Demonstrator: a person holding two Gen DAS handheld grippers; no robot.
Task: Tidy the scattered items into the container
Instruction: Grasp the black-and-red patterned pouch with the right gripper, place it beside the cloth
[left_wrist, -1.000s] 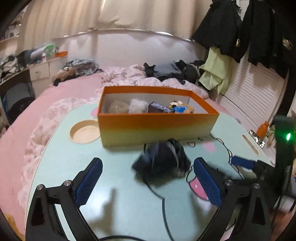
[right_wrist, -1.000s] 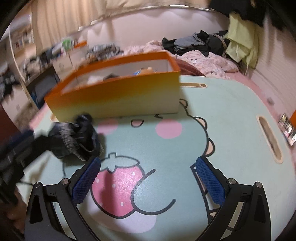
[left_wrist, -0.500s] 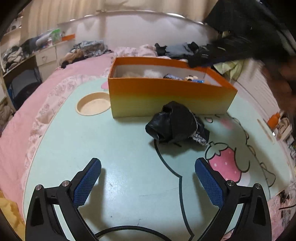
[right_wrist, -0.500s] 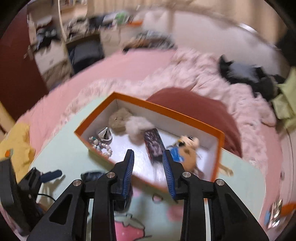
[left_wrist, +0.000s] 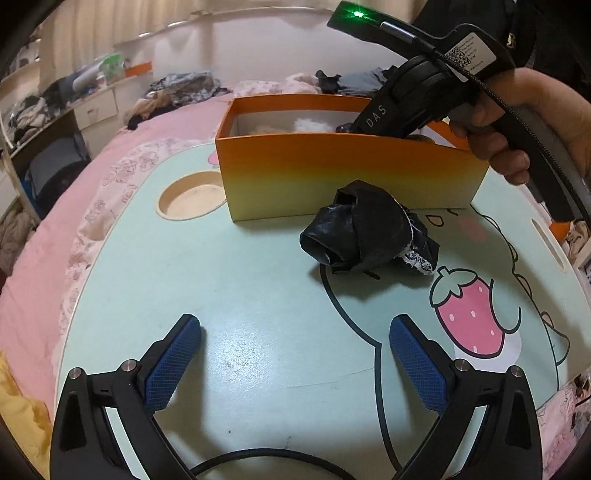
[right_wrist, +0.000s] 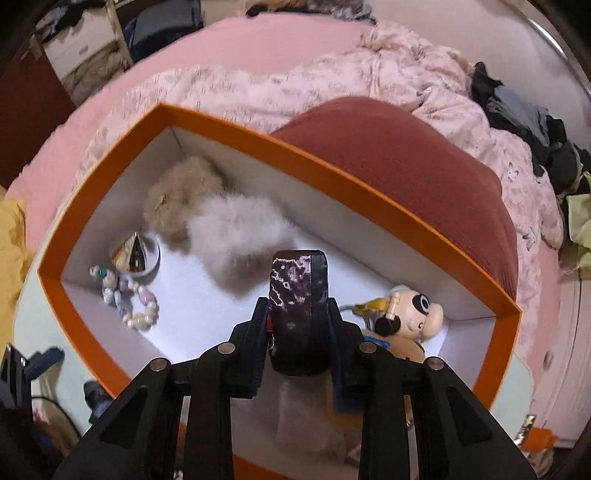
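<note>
The orange box (right_wrist: 332, 173) holds two fluffy pompoms (right_wrist: 236, 236), a silver cone (right_wrist: 135, 251), a bead bracelet (right_wrist: 125, 299) and a small doll (right_wrist: 410, 314). My right gripper (right_wrist: 297, 317) points down into the box. Its jaws are closing, and the pads press both sides of a dark marbled block (right_wrist: 297, 291). In the left wrist view a crumpled black garment (left_wrist: 365, 232) with lace trim lies on the table in front of the box (left_wrist: 347, 177). My left gripper (left_wrist: 295, 326) hangs open well short of the garment, with nothing between its fingers.
A hand (left_wrist: 517, 122) holds the right tool over the box's right end. The table (left_wrist: 221, 280) has a round cup recess (left_wrist: 192, 195) left of the box. Pink bedding (right_wrist: 406, 88) and piled clothes surround the table. A yellow cloth (left_wrist: 22, 417) lies at the lower left.
My right gripper swung from over the table to above the box, narrowed, and now has the dark block between its pads. The left gripper tilted down a little.
</note>
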